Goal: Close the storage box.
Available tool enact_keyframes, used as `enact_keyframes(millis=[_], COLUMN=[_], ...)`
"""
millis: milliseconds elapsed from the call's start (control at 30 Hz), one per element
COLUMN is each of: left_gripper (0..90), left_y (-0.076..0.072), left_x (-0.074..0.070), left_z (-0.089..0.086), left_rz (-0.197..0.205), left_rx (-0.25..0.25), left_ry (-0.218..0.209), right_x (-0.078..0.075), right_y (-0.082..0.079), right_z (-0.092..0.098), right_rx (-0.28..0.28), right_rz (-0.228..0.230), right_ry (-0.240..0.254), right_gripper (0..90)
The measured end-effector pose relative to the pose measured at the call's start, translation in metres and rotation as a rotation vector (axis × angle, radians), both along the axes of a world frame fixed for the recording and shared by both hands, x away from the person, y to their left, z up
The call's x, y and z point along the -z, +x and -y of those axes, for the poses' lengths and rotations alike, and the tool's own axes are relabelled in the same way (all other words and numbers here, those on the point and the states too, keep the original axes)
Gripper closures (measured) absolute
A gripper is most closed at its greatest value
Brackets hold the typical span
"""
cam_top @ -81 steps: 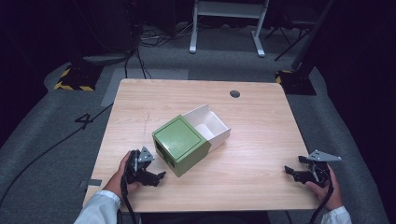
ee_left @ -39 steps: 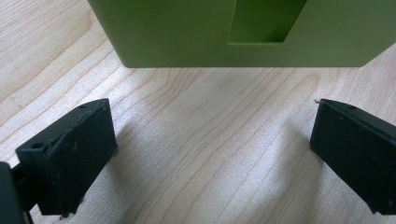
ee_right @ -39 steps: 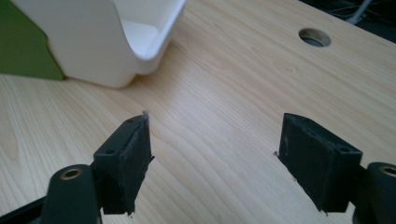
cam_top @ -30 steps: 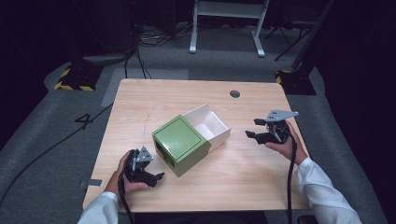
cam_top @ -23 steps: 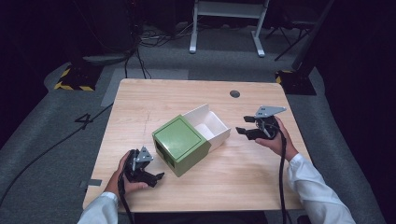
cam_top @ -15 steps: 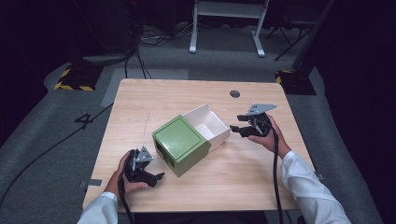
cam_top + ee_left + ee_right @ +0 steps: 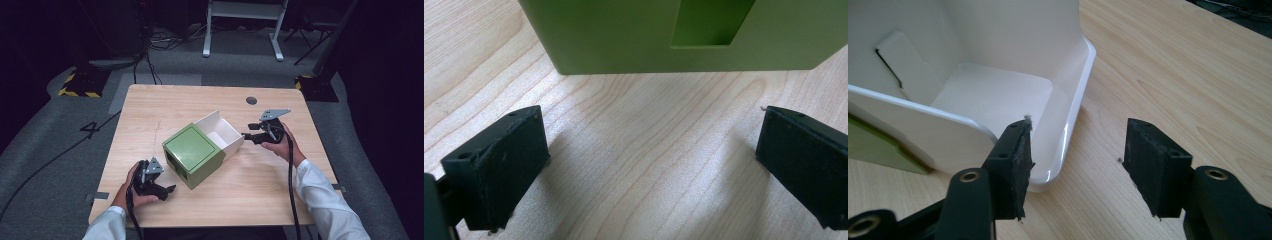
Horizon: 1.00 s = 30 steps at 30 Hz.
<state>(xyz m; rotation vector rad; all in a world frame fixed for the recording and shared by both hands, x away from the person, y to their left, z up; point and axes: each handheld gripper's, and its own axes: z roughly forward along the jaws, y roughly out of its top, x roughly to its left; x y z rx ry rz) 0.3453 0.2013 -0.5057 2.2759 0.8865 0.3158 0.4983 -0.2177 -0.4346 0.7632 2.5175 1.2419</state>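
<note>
Drawer: white plastic tray (image 7: 223,134) half slid out of the green box sleeve (image 7: 192,155), mid-table. Right gripper (image 7: 1075,160) sits at its rounded corner, jaws apart; left gripper (image 7: 651,165), also apart, faces the sleeve. We judge the tray light, stiff and slippery; we would pinch its thin end wall.

place: lab / recording studio
floor: grey carpet (image 7: 60,150), taped "4" (image 7: 91,129), hazard-striped base (image 7: 80,85)
clutter: loose cables (image 7: 165,42), white metal stand (image 7: 242,25)
surroundings: dark, lone wooden table (image 7: 165,105)
</note>
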Motion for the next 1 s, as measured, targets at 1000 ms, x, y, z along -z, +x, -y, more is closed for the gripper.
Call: enact_keyframes(millis=[1000], left_gripper=[0.5], left_y=[0.000], left_x=[0.000], left_z=[0.000], left_rz=[0.000], left_rx=[0.000], left_ry=[0.000], right_x=[-0.001], right_y=[-0.025], right_z=[-0.044], right_rx=[-0.045], right_rz=[-0.010], right_ry=[-0.031], right_gripper=[46.4])
